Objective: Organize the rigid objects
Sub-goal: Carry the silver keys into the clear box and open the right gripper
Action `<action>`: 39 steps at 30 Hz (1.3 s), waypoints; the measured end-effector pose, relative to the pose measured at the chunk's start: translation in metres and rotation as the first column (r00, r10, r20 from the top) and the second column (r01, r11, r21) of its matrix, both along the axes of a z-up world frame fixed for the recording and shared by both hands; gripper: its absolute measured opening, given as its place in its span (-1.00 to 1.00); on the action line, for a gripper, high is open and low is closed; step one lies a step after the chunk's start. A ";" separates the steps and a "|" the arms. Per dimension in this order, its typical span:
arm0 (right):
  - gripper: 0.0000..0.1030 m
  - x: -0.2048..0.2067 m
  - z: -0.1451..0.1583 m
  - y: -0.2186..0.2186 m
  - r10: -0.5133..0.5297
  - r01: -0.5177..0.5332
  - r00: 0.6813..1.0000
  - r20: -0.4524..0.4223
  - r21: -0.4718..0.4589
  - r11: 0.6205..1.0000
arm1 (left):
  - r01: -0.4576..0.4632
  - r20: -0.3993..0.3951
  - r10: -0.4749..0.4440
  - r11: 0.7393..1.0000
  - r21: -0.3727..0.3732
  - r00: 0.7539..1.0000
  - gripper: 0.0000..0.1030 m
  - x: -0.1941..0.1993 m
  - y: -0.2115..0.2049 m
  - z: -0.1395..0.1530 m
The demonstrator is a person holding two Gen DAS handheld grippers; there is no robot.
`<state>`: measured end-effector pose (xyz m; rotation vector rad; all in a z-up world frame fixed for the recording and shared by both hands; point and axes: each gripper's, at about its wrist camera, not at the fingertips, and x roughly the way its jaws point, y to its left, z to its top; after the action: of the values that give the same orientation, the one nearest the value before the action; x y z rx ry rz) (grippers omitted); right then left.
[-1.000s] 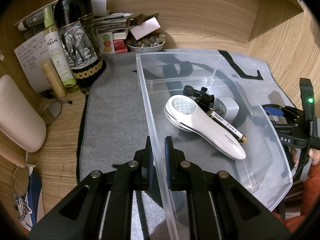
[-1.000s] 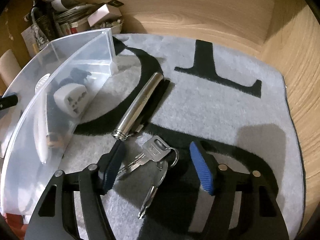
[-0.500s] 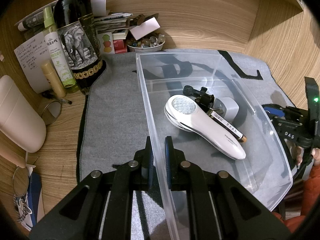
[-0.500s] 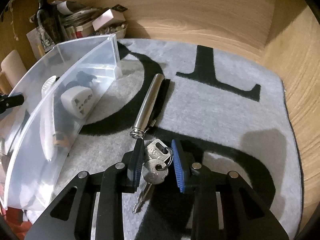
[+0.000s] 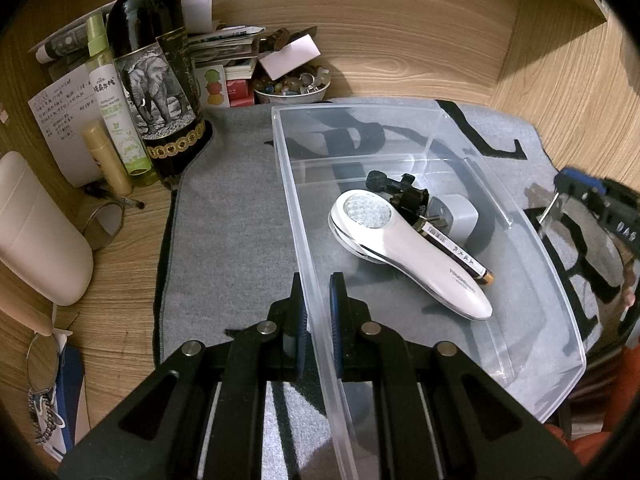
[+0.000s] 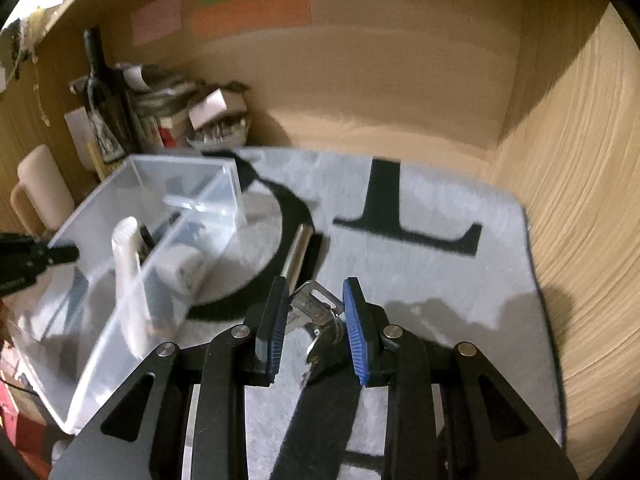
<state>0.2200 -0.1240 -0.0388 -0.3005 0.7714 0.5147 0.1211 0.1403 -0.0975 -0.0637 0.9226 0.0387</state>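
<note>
The right tool (image 6: 314,330) is gripping the keys (image 6: 316,312), lifted above the mat (image 6: 440,280); the left tool (image 5: 316,312) is pinching the bin (image 5: 560,304) wall. Next, probably carrying keys over the bin.

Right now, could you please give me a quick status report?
Left claw clamped on clear bin wall. Right claw shut on keys, lifted off mat. Metal tube lies between keys and bin.

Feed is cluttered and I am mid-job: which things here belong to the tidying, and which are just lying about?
Job: clear bin, white handheld device, plug adapter, black clamp, keys, metal cylinder.

Lying about: wine bottle, spray bottle, bowl of stones, papers.
</note>
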 end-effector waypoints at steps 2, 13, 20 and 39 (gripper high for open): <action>-0.51 -0.001 0.010 0.003 0.007 -0.008 1.000 0.026 0.007 1.000 | 0.000 0.000 0.000 1.000 0.001 1.000 -0.81 0.000 0.000 0.000; -0.51 -0.014 0.065 0.046 0.115 -0.128 0.978 0.176 0.066 0.990 | 0.000 0.001 0.000 1.000 0.000 1.000 -0.81 0.000 0.000 0.000; -0.51 -0.027 0.072 0.084 0.225 -0.245 0.953 0.202 0.080 0.966 | 0.000 0.000 0.000 1.000 0.000 1.000 -0.81 0.000 0.000 0.000; -0.51 -0.002 -0.002 0.152 0.306 -0.302 0.952 0.033 -0.087 0.949 | 0.000 0.004 0.000 1.000 -0.002 1.000 -0.81 0.000 0.001 0.002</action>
<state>0.2180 0.0283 -0.0403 -0.5103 0.7050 0.7655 0.1210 0.1415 -0.0956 -0.0650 0.9190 0.0374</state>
